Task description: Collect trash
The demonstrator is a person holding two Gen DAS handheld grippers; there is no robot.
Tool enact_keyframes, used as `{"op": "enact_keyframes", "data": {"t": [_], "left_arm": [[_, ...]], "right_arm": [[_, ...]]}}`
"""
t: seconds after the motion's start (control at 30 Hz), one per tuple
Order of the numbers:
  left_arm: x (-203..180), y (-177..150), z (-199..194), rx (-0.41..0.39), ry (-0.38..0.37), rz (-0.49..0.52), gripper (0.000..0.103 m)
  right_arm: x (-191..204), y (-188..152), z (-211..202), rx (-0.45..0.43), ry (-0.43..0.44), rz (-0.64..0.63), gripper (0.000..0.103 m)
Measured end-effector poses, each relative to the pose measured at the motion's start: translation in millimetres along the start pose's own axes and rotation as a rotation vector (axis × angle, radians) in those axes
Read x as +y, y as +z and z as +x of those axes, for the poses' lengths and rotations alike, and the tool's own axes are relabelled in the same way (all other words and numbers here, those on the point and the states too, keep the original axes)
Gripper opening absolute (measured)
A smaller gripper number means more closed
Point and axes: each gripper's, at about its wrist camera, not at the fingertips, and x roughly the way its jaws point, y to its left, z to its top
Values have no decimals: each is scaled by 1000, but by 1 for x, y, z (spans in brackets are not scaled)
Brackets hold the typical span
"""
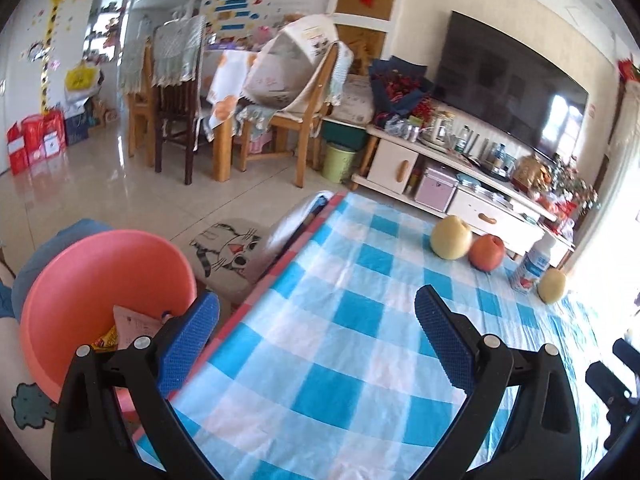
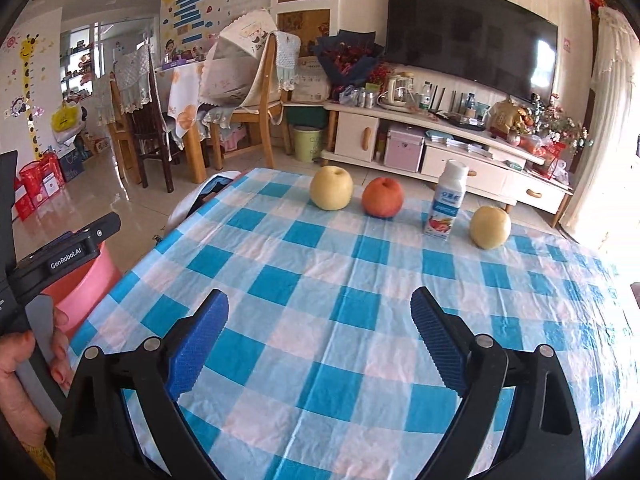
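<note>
A pink bin (image 1: 100,280) stands beside the table's left edge and holds paper scraps and a yellow wrapper (image 1: 120,330); a sliver of the bin shows in the right wrist view (image 2: 86,280). My left gripper (image 1: 316,316) is open and empty, its left finger over the bin's rim and its right finger over the table. My right gripper (image 2: 320,314) is open and empty above the blue checked tablecloth (image 2: 320,264). A white yogurt bottle (image 2: 446,204) stands upright at the table's far side; it also shows in the left wrist view (image 1: 534,266).
A yellow pear (image 2: 331,188), a red apple (image 2: 383,197) and a second pear (image 2: 490,227) sit in a row with the bottle. The left hand-held device (image 2: 60,256) is at the table's left edge. Chairs (image 2: 256,92), a TV stand (image 2: 440,140) and a green bin (image 2: 308,142) lie beyond.
</note>
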Motion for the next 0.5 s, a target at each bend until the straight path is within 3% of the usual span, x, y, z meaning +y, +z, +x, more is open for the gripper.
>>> {"op": "enact_keyframes", "data": {"t": [0.27, 0.5], "left_arm": [[-80, -17, -41, -98, -35, 175, 99], [-137, -34, -79, -122, -110, 253, 99]], "right_arm": [[-50, -4, -43, -110, -53, 69, 94], [-90, -11, -74, -183, -92, 116, 94]]}}
